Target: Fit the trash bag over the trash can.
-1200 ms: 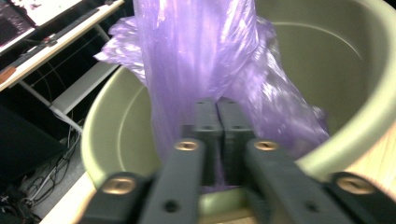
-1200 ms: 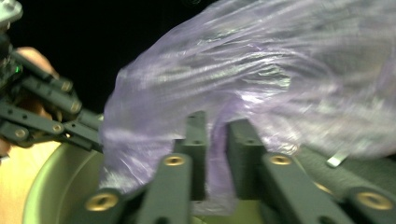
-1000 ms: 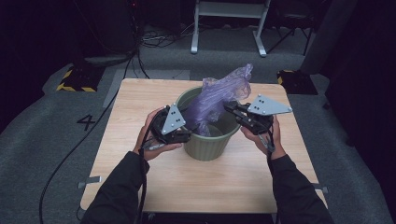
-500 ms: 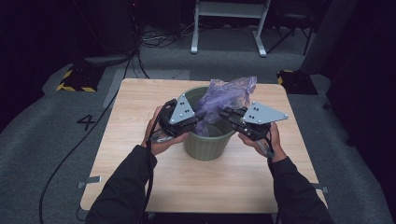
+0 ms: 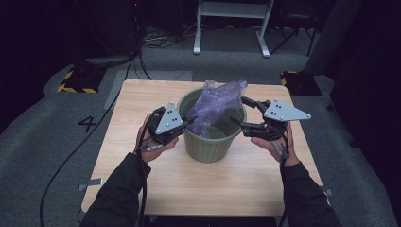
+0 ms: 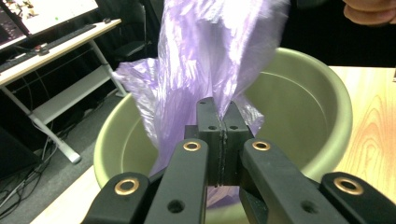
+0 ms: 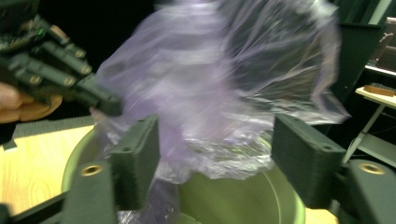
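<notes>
On the wooden table [image 5: 142,184] between our hands stands a green plastic bin [image 5: 208,146], stiff and steady enough to stay put while we work over it. Rising out of its mouth is the purple plastic bag [image 5: 220,101], which we judge to be feather-light, limp, slippery and easy to tear; it is best taken by a gathered fold near its open edge, not by a single thin layer. Our left gripper [image 5: 182,124] sits at the bin's near-left rim with its jaws pressed together, pinching a fold of the bag, as the left gripper view [image 6: 219,140] shows plainly. Our right gripper [image 5: 239,111] hangs over the right rim; its jaws have just been opening and stand spread, with the bag billowing ahead of its pads [image 7: 140,163], apparently untouched.
</notes>
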### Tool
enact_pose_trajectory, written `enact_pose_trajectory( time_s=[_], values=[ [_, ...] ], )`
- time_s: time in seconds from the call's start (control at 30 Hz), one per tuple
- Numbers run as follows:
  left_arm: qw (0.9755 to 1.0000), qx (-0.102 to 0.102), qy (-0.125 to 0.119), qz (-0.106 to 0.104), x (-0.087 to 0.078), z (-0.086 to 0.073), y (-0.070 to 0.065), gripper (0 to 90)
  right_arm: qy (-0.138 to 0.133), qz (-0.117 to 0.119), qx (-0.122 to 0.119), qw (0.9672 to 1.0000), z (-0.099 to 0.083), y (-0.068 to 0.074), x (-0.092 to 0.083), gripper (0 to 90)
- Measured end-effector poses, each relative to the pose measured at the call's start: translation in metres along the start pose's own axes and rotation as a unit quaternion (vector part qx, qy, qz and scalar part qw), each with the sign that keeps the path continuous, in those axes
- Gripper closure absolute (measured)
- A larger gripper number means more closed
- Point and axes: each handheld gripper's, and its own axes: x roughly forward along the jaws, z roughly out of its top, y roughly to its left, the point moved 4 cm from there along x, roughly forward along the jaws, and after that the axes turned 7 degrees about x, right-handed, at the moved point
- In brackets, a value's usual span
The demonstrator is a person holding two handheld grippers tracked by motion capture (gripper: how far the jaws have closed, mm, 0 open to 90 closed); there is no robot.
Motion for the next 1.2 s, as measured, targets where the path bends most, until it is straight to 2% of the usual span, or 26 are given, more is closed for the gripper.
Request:
enact_pose_trajectory(
  time_s=[0.03, 0.17, 0.27, 0.33, 0.37, 0.4, 0.43, 0.47, 0.5, 0.53, 0.57, 0.63, 0.73, 0.77, 0.8, 0.87, 1.0, 1.07, 1.1, 1.17, 1.2],
  values=[
    [1.0, 0.0, 0.0, -0.006, 0.0, -0.002, -0.001, 89.5, 0.0, -0.002, 0.004, 1.0, 0.001, -0.002, 0.0, 30.7],
    [1.0, 0.005, 0.004, -0.006, 0.0, -0.004, -0.003, 89.4, -0.003, -0.008, -0.005, 0.9999, 0.006, -0.005, 0.0, 28.8],
    [1.0, 0.005, 0.004, -0.002, 0.0, -0.005, -0.003, 89.3, -0.005, 0.003, -0.014, 0.9999, 0.008, -0.002, -0.001, 44.6],
    [1.0, 0.006, 0.008, 0.002, 0.001, -0.006, -0.004, 89.1, -0.01, 0.015, -0.028, 0.9994, 0.008, 0.004, -0.001, 61.7],
    [1.0, 0.006, 0.008, 0.002, 0.001, -0.006, -0.004, 88.9, -0.01, 0.015, -0.028, 0.9994, 0.008, 0.004, -0.001, 61.7],
    [0.9999, 0.01, 0.011, 0.004, 0.001, -0.007, -0.006, 88.1, -0.016, 0.024, -0.035, 0.999, 0.008, 0.009, -0.001, 73.9],
    [0.9999, 0.01, 0.011, 0.004, 0.001, -0.007, -0.006, 87.0, -0.016, 0.024, -0.035, 0.999, 0.008, 0.009, -0.001, 73.9],
    [0.9998, 0.01, 0.012, 0.008, 0.002, -0.008, -0.007, 86.0, -0.02, 0.037, -0.041, 0.9983, 0.008, 0.014, -0.001, 83.4],
    [0.9998, 0.008, 0.013, 0.01, 0.002, -0.008, -0.008, 84.3, -0.021, 0.041, -0.043, 0.998, 0.008, 0.016, -0.001, 86.2],
    [0.9998, 0.008, 0.013, 0.01, 0.002, -0.008, -0.008, 79.9, -0.021, 0.041, -0.043, 0.998, 0.008, 0.016, -0.001, 86.2],
    [0.9997, 0.002, 0.014, 0.021, 0.002, -0.007, -0.007, 69.4, -0.021, 0.052, -0.053, 0.997, 0.009, 0.023, 0.0, 89.8],
    [0.9998, -0.015, 0.006, 0.013, 0.001, -0.005, -0.007, 57.6, -0.014, 0.057, -0.066, 0.996, 0.009, 0.028, 0.002, 90.0],
    [0.9997, -0.02, -0.003, 0.017, -0.003, 0.0, -0.008, 36.9, -0.003, 0.065, -0.076, 0.995, 0.008, 0.034, 0.006, 90.0],
    [0.9997, -0.02, -0.003, 0.017, -0.003, 0.0, -0.008, 33.3, -0.003, 0.065, -0.076, 0.995, 0.008, 0.034, 0.006, 90.0],
    [0.9995, -0.023, -0.019, 0.013, -0.007, 0.005, -0.011, 30.2, 0.006, 0.066, -0.083, 0.9943, 0.006, 0.038, 0.008, 90.0],
    [0.9994, -0.023, -0.023, 0.013, -0.008, 0.007, -0.011, 27.0, 0.012, 0.065, -0.09, 0.9937, 0.004, 0.041, 0.01, 90.0],
    [0.9984, -0.026, -0.05, -0.001, -0.017, 0.024, -0.016, 24.5, 0.027, 0.065, -0.107, 0.9917, 0.001, 0.046, 0.015, 90.0],
    [0.9986, -0.019, -0.048, 0.006, -0.02, 0.028, -0.017, 24.7, 0.033, 0.064, -0.117, 0.9906, 0.0, 0.049, 0.016, 90.0],
    [0.9988, -0.012, -0.046, 0.009, -0.021, 0.029, -0.018, 27.6, 0.034, 0.062, -0.121, 0.9902, 0.0, 0.05, 0.017, 90.0],
    [0.9992, -0.001, -0.027, 0.029, -0.02, 0.027, -0.016, 44.4, 0.034, 0.064, -0.12, 0.9901, -0.002, 0.051, 0.017, 90.0],
    [0.9994, 0.003, -0.018, 0.029, -0.019, 0.025, -0.014, 51.7, 0.035, 0.065, -0.118, 0.9903, -0.003, 0.05, 0.016, 90.0]
  ],
)
